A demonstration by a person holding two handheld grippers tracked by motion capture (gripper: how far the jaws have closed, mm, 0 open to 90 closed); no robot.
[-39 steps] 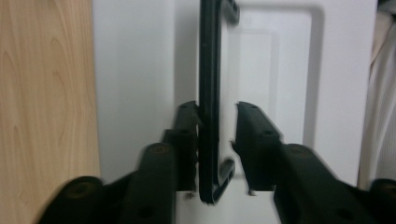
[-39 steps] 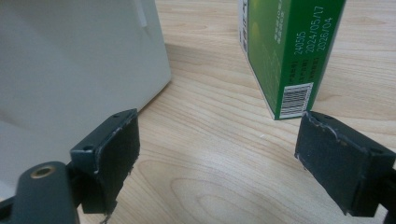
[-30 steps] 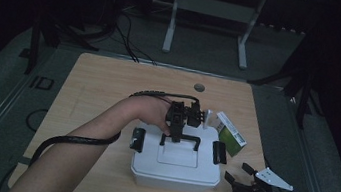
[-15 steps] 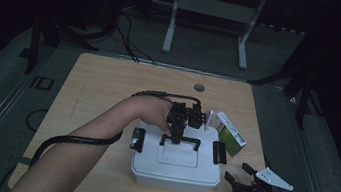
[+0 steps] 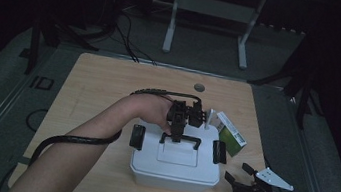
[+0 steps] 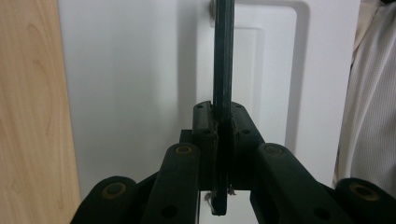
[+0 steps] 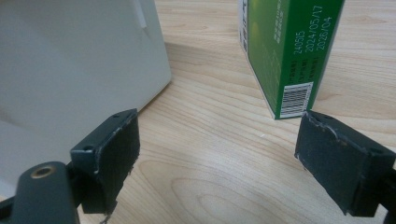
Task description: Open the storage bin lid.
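Note:
A white lidded box (image 5: 175,170) stands at the front middle of the wooden table (image 5: 110,82), with a black latch on its left end (image 5: 137,137) and another on its right end (image 5: 219,152). My left gripper (image 5: 176,135) reaches over the box's far edge and is shut on the black lid handle (image 5: 181,139). In the left gripper view the handle bar (image 6: 222,56) runs up from between the closed jaws across the white lid (image 6: 135,70). My right gripper (image 5: 242,183) rests open near the table's front right corner. Its view shows the box wall (image 7: 70,60) and a green carton (image 7: 289,51) ahead.
The green carton (image 5: 230,134) lies just right of the box's far corner, with a small white upright piece (image 5: 209,117) beside it. A round hole (image 5: 199,87) sits in the far middle of the table. A black cable (image 5: 76,141) trails along the left forearm. Metal stand legs (image 5: 210,11) rise beyond the table.

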